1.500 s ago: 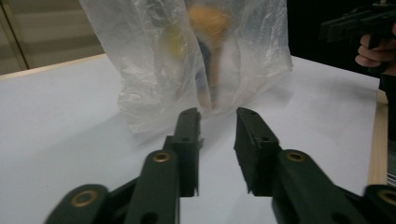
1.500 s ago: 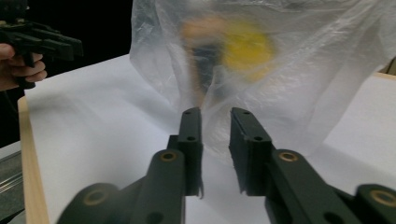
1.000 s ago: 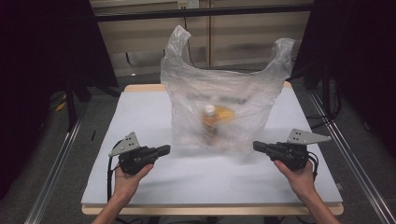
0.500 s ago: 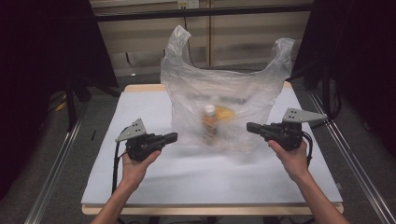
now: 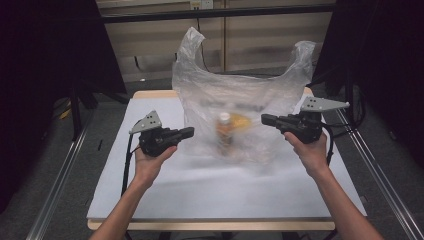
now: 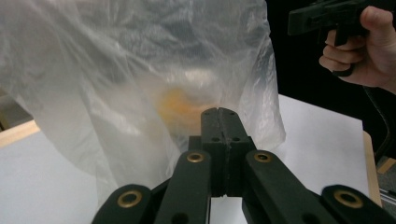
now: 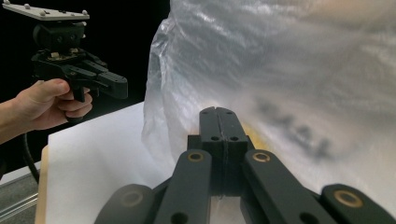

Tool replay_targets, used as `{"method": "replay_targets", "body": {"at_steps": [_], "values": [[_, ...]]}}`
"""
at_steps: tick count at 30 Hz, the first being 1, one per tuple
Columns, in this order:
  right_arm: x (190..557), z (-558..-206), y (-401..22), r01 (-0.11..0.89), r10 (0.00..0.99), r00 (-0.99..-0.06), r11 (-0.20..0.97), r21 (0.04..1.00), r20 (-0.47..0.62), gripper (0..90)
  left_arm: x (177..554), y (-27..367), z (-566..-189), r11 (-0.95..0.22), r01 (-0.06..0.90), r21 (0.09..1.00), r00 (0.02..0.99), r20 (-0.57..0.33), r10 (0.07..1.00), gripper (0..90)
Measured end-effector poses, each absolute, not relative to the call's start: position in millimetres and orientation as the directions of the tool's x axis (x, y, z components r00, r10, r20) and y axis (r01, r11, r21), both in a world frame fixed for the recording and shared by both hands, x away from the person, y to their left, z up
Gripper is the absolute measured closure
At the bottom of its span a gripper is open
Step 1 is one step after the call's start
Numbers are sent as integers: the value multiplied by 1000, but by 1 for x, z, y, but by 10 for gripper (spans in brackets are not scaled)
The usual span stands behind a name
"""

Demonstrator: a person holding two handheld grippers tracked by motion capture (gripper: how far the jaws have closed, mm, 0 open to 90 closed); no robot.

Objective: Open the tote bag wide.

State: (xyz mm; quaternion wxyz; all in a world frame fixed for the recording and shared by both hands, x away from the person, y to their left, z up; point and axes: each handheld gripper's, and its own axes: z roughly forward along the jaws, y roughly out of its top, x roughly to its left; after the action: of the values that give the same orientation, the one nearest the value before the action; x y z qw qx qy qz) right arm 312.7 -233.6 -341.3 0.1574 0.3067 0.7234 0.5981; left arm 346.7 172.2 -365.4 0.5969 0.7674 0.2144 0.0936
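I hold my left gripper and my right gripper on either side of the clear plastic bag, each with its jaws pressed together on nothing, tips pointing inward at the bag's flanks. The bag stands upright in the middle of the table, handles sticking up, and inside it I make out a bottle with a pale cap and something orange beside it, blurred by the film. The risk I see is the film itself: it is thin and slack, so if I come in with closed jaws I will only push the wall and may tip the bottle or slide the whole bag across the smooth white surface. If I pinch too low I could catch the bottle through the plastic rather than the bag alone, and a one-sided tug would collapse its standing shape. The table is covered in white with a wooden edge showing, set in a dim room with dark curtains at both sides, metal rails along the floor, and pale panels behind.
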Motion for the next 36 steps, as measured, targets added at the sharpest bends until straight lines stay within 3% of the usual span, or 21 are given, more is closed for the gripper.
{"method": "replay_targets", "body": {"at_steps": [21,36], "values": [[355,-281,-210,211,639,-762,88,974,108,900,385,139,-305,-162,161,973,900,-78,428,900],[390,-246,-201,249,702,-706,123,961,93,900,421,102,-247,-132,122,984,911,-58,408,900]]}}
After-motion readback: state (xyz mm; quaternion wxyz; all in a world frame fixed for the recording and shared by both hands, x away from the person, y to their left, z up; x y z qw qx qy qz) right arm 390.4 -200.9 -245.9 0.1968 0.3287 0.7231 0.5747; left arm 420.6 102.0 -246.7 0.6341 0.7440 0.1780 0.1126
